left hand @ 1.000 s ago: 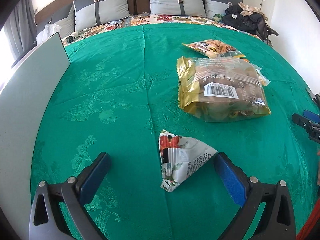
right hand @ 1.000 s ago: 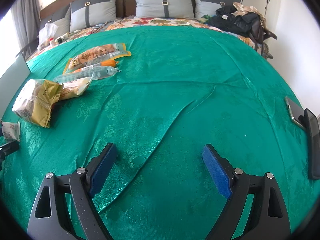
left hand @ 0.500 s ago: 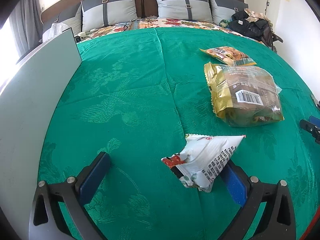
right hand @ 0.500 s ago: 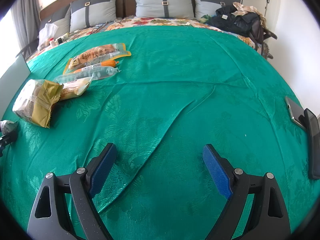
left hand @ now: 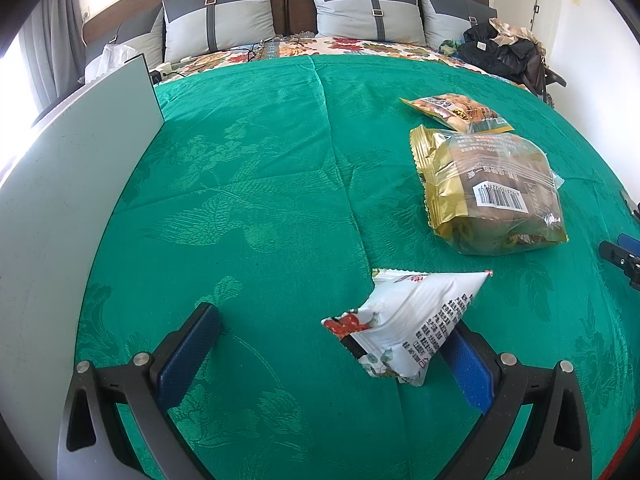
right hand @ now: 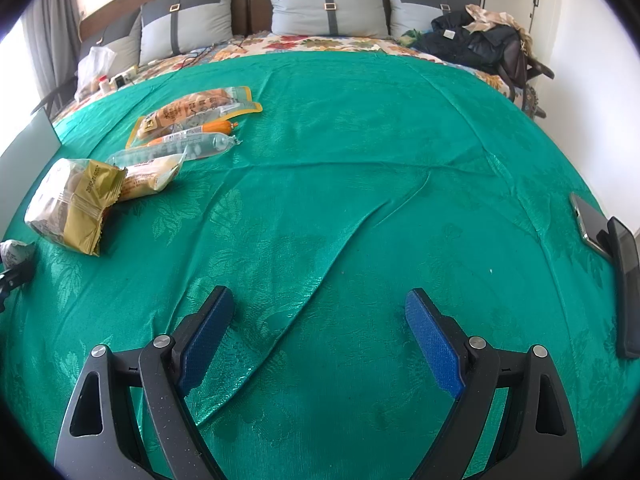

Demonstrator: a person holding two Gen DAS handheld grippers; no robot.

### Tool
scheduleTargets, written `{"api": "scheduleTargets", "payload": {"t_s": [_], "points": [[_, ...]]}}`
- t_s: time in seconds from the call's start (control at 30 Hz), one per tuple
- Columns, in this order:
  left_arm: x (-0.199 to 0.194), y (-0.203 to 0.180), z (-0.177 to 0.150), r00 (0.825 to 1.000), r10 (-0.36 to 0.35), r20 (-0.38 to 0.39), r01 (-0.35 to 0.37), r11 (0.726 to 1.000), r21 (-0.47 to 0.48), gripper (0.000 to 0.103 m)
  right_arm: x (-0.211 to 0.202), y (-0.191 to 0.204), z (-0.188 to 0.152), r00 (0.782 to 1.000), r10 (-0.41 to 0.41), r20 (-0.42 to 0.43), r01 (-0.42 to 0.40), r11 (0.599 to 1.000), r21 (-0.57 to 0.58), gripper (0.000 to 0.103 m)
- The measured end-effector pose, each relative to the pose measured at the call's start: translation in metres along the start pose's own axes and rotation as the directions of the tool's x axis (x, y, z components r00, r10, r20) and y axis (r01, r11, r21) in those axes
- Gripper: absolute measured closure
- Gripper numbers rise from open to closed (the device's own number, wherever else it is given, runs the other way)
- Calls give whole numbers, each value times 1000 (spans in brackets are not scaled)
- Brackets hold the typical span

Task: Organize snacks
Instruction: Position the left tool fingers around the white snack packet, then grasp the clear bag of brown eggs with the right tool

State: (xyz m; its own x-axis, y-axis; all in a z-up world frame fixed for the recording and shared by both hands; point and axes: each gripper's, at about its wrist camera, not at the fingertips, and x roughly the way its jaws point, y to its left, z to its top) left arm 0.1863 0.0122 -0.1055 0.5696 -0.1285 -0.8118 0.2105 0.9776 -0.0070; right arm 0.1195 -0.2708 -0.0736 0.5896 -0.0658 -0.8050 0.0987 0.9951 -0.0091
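**Small white packet now leans against the left gripper's right finger**

Since a second ago, the white snack packet (left hand: 404, 326) has shifted from the middle of the gap toward the right finger and turned its pointed corner to the upper right.

Left wrist view: three snack packs show on the green bedspread (left hand: 256, 184). The white packet is crumpled, with red fruit art on its left tip and dark print on its right half; it overlaps the right blue finger (left hand: 466, 368), though real contact cannot be told. The left gripper (left hand: 328, 346) has its fingers spread wide, clamping nothing. Beyond lie one gold bag (left hand: 488, 192) with a barcode, and one orange-yellow pouch (left hand: 456, 112) behind it. A pale grey panel (left hand: 68, 184) stands along the left edge. Three grey pillows (left hand: 366, 12) line the headboard, and dark clothes (left hand: 504, 52) are heaped at the far right.

Right wrist view: the right gripper (right hand: 320, 334) hangs released, fingers wide apart over bare, creased bedspread. The snacks sit well apart at the left: the gold bag, a cream wrapped cake (right hand: 150, 178), a clear tube pack (right hand: 176, 152), an orange sausage (right hand: 190, 132) and the yellow-edged pouch. Two phones (right hand: 600, 228) lie at the right edge.
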Motion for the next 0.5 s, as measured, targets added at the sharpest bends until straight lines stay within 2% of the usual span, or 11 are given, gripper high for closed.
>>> {"api": "scheduleTargets", "payload": {"t_s": [0.1, 0.13, 0.23, 0.3, 0.37, 0.4, 0.5], "points": [[0, 0, 0, 1000, -1, 0, 1, 1000, 0, 0, -2, 3, 3, 1000, 16, -25, -17, 1000, -25, 14], [0, 1, 0, 1000, -1, 0, 1, 1000, -1, 0, -6, 8, 5, 999, 44, -22, -45, 998, -44, 14], [0, 0, 0, 1000, 0, 0, 0, 1000, 0, 0, -28, 40, 25, 976, 214, 28, -206, 963, -176, 14], [0, 1, 0, 1000, -1, 0, 1, 1000, 0, 0, -33, 78, 45, 959, 284, -10, -272, 907, -322, 14], [0, 0, 0, 1000, -1, 0, 1, 1000, 0, 0, -29, 120, 61, 947, 310, -79, -310, 830, -464, 14], [0, 0, 0, 1000, -1, 0, 1, 1000, 0, 0, -23, 140, 67, 946, 299, -125, -319, 789, -525, 14], [0, 1, 0, 1000, -1, 0, 1, 1000, 0, 0, 4, 190, 75, 962, 188, -201, -274, 695, -665, 14]]}}
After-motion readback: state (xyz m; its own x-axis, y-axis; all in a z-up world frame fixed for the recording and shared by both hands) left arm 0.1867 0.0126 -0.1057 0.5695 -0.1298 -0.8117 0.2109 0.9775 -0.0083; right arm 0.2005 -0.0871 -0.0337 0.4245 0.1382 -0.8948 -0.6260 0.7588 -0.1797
